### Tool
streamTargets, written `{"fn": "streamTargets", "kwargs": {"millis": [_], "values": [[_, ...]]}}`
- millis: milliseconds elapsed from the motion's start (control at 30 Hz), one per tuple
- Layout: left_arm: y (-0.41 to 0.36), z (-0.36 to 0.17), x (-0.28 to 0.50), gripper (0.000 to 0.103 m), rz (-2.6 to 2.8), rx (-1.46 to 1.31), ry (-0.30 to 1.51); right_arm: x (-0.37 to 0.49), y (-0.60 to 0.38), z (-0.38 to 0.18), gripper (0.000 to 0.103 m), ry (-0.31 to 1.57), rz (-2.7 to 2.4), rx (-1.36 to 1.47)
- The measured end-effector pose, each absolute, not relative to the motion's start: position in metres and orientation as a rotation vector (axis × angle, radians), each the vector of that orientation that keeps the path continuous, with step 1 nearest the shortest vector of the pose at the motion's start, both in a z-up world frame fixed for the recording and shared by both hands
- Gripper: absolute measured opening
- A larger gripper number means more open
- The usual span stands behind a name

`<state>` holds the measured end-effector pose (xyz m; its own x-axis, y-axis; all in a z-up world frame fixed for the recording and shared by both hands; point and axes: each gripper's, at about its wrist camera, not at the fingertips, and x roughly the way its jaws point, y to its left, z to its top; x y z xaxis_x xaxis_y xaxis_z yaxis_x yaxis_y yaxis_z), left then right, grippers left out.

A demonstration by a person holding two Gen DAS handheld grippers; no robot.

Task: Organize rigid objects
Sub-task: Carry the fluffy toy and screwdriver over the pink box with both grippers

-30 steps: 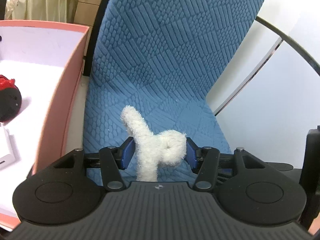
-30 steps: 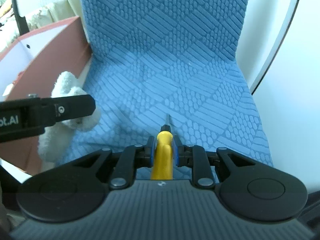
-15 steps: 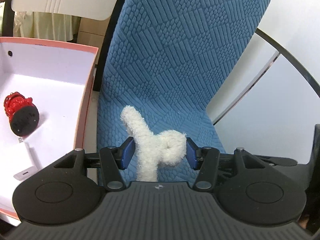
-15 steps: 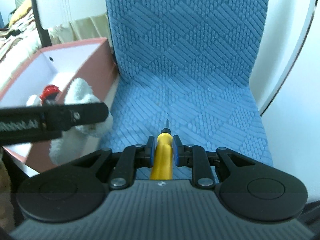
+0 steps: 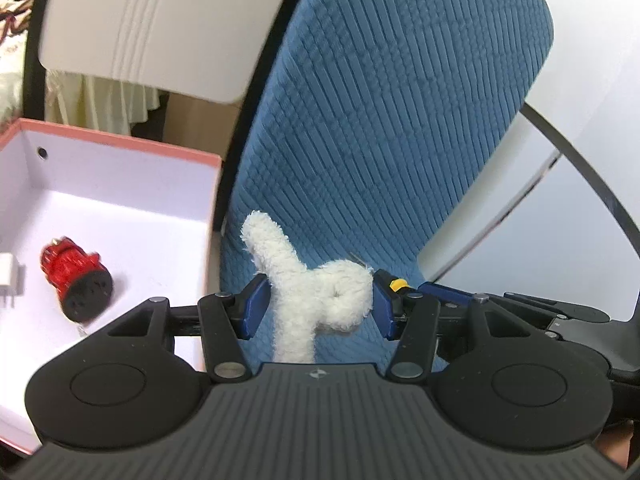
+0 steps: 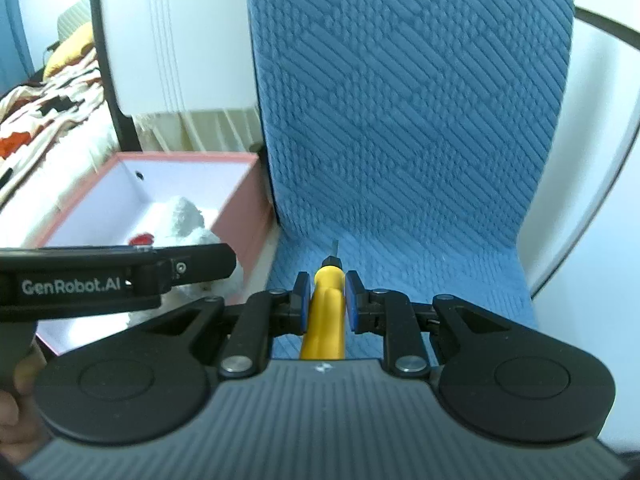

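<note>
The blue chair [image 6: 400,140] fills most of both views, its quilted seat bare under the two grippers apart from what they carry. Just beside it on the left sits the pink box [image 5: 120,150], open, white inside, and already holding two hard items: a red cylinder [image 5: 76,276] lying on its side and, at the frame's edge, a white charger [image 5: 8,280]. Those two look sorted; the two things in the jaws are not yet put down, so the task seems to be partway through, with the drop-off left for both.

The left gripper [image 5: 318,304] is held level over the seat's left edge, close to the box wall, jaws pinching a fluffy white plush toy [image 5: 316,292] across its body, one limb sticking up and to the left. From the right wrist view the toy appears in front of the box opening, though how high it hangs above the box I cannot tell. Being soft, it may belong somewhere other than with the hard items; that is only a guess.

The right gripper [image 6: 326,300] points straight at the chair back, above the middle of the seat, jaws pressed onto the yellow handle of a small screwdriver [image 6: 324,312], whose thin metal tip points forward. It is clear of the seat and well apart from the box, so it needs a carry to the left.
</note>
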<state>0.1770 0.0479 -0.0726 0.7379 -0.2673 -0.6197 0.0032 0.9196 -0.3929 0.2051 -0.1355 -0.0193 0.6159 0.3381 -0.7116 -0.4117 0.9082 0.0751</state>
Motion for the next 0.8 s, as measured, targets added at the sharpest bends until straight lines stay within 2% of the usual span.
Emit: {"fn": "streamTargets", "kwargs": {"millis": [467,800], "values": [[0.113,-0.037,0.18,0.06,-0.065,-0.413,0.684,0.218,-0.081,0.019,0.022,0.724,0.54,-0.09],[0.158,-0.02,0.176,0.06,-0.018,-0.424,0.644,0.224,-0.038,0.027,0.022,0.718,0.621,-0.086]]}}
